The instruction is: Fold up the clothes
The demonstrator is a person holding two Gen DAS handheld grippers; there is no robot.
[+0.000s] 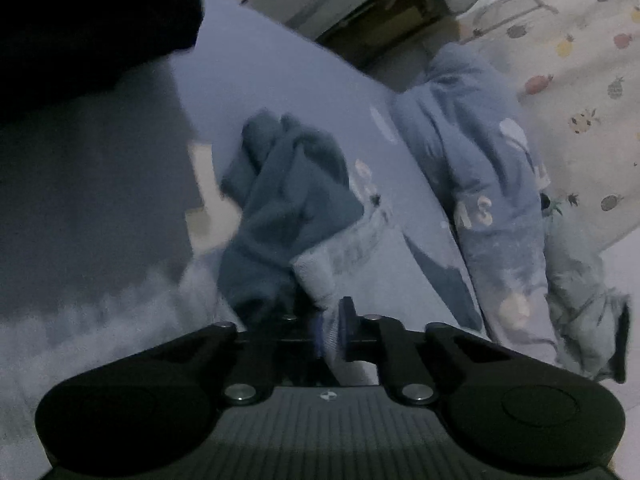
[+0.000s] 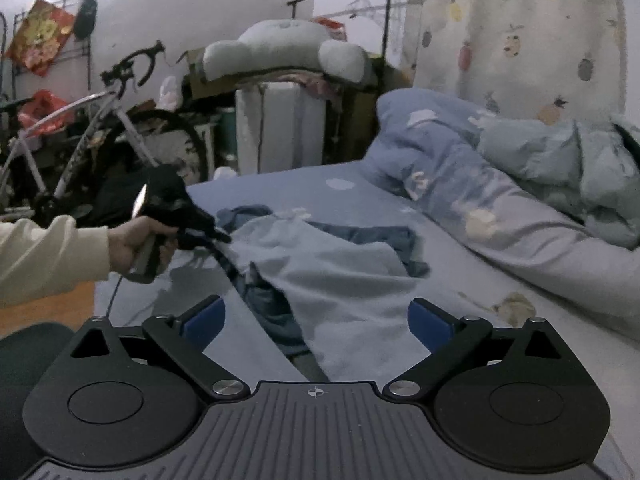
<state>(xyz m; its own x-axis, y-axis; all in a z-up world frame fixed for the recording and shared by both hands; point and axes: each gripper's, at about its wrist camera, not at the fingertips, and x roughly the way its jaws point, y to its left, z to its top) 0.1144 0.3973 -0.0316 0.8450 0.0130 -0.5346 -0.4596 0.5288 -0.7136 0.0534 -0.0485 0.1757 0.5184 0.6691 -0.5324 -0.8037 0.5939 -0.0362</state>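
Note:
A light blue garment (image 2: 340,276) with a darker teal part (image 2: 372,236) lies crumpled on the blue bed sheet (image 2: 460,276). In the left wrist view my left gripper (image 1: 328,332) is shut on a light blue edge of the garment (image 1: 320,276), with the teal part (image 1: 288,196) bunched just ahead. In the right wrist view the left gripper (image 2: 222,237) shows at the garment's left edge, held in a hand. My right gripper (image 2: 316,320) is open and empty, just above the garment's near end.
A rumpled blue duvet (image 2: 500,184) lies along the right of the bed. A fruit-print curtain (image 2: 520,32) hangs behind. A bicycle (image 2: 100,136), boxes and a plush toy (image 2: 280,48) stand beyond the bed's far edge.

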